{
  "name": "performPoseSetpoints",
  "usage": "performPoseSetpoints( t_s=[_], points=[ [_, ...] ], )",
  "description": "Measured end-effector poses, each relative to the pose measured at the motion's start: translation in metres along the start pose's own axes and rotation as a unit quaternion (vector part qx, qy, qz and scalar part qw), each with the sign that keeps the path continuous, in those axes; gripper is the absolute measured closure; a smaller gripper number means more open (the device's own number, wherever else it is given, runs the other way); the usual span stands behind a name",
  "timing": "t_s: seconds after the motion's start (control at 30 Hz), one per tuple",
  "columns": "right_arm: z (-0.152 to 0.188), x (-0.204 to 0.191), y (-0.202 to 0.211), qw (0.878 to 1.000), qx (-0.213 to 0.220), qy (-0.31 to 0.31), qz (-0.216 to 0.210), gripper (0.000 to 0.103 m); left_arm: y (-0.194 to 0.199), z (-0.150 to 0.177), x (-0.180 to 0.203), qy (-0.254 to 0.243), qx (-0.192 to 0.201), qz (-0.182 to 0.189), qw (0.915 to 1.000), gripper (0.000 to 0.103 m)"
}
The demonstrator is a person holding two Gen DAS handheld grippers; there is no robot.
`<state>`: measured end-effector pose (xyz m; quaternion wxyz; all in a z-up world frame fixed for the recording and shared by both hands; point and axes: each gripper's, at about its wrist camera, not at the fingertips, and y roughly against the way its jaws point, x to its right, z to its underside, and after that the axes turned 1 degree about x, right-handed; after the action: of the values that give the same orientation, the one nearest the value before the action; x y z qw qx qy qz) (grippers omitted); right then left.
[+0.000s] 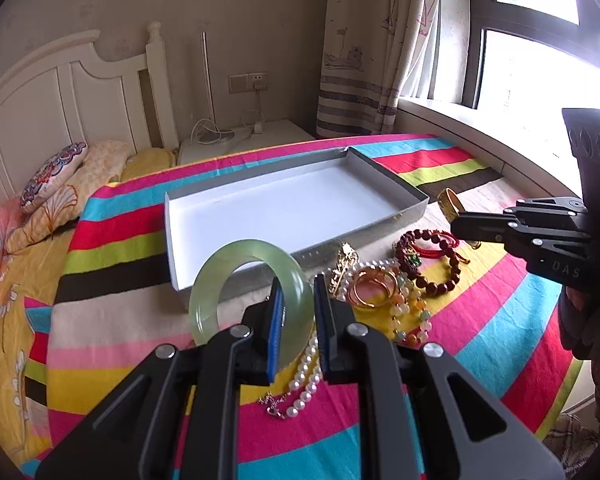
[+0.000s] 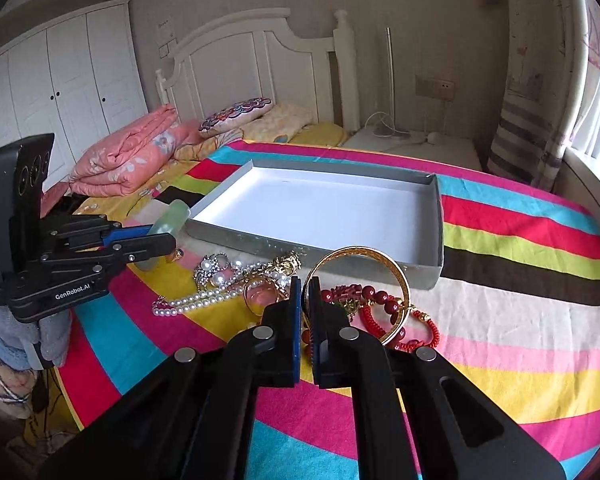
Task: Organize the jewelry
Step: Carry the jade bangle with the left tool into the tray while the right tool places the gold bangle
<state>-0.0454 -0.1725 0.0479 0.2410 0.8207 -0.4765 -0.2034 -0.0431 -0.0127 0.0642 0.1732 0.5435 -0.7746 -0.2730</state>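
Observation:
My left gripper [image 1: 298, 286] is shut on a pale green jade bangle [image 1: 216, 280], held upright above the striped blanket; in the right wrist view the same left gripper [image 2: 168, 240] shows at the left with the jade bangle [image 2: 172, 216] in its tips. My right gripper [image 2: 307, 284] is shut on a gold bangle [image 2: 404, 280], lifted off the pile; from the left wrist view the right gripper [image 1: 456, 222] grips that gold bangle [image 1: 450, 200]. An empty grey tray [image 1: 172, 240] with a white floor lies beyond the jewelry. Pearl strand [image 1: 308, 372], gold rings [image 1: 370, 286] and dark red bead bracelet [image 1: 432, 256] lie on the blanket.
The striped blanket [image 2: 500, 240] covers the bed. A folded pink quilt [image 2: 128, 156] and pillows [image 2: 240, 116] lie toward the white headboard [image 2: 236, 60]. A nightstand [image 2: 412, 144] with cables stands beside the bed; curtain [image 1: 372, 40] and window are on the right. A red cord bracelet [image 2: 420, 328] lies under the gold bangle.

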Motion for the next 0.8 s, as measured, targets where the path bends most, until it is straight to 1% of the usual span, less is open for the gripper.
performPoseSetpoints(
  t_s=[0.27,0.37,0.6,0.8],
  points=[
    [-0.008,0.000,-0.018,1.000,-0.014,0.011,0.014,0.097,-0.013,-0.019,0.003,-0.012,0.002,-0.017,0.9998,0.089],
    [-0.018,0.001,-0.031,0.999,-0.025,0.020,0.032,0.097,-0.022,-0.029,0.005,-0.015,-0.001,-0.023,0.9996,0.089],
    [-0.050,-0.008,-0.054,0.993,-0.042,0.066,0.089,0.097,-0.047,-0.048,0.005,-0.029,-0.015,-0.043,0.9986,0.089],
    [-0.065,-0.005,-0.074,0.989,-0.052,0.082,0.111,0.097,-0.068,-0.060,-0.001,-0.029,-0.026,-0.059,0.9975,0.089]
  ],
)
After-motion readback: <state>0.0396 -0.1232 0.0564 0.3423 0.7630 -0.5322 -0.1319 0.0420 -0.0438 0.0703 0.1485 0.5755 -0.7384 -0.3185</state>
